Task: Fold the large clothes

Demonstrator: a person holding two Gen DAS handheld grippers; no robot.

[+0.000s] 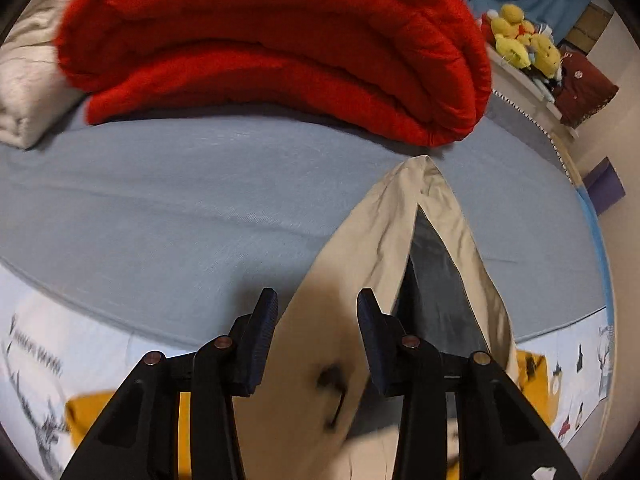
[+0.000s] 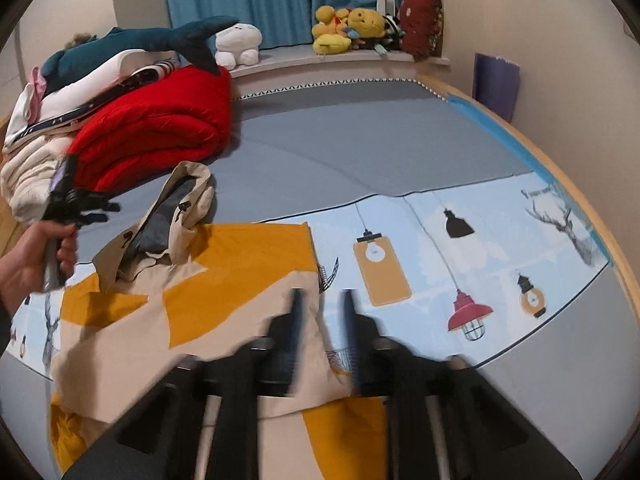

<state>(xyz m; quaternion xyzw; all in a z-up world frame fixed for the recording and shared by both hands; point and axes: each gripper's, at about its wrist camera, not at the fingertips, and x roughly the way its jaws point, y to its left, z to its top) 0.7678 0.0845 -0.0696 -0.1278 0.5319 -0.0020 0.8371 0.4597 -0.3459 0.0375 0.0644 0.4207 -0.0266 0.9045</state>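
Note:
A beige and mustard-yellow hooded jacket (image 2: 208,304) lies on the bed, its hood (image 2: 180,200) pointing toward the red quilt. In the left wrist view the hood (image 1: 384,240) stretches away from my left gripper (image 1: 316,320), which is open, its fingers either side of the beige cloth. My left gripper also shows in the right wrist view (image 2: 86,204), held by a hand left of the hood. My right gripper (image 2: 322,312) is open and blurred over the jacket's right edge, holding nothing.
A folded red quilt (image 2: 156,124) lies behind the hood, with white bedding (image 2: 28,168) and a shark plush (image 2: 132,40). Plush toys (image 2: 348,28) sit on the window ledge. A printed sheet (image 2: 460,256) and grey mattress cover (image 2: 360,144) lie under the jacket.

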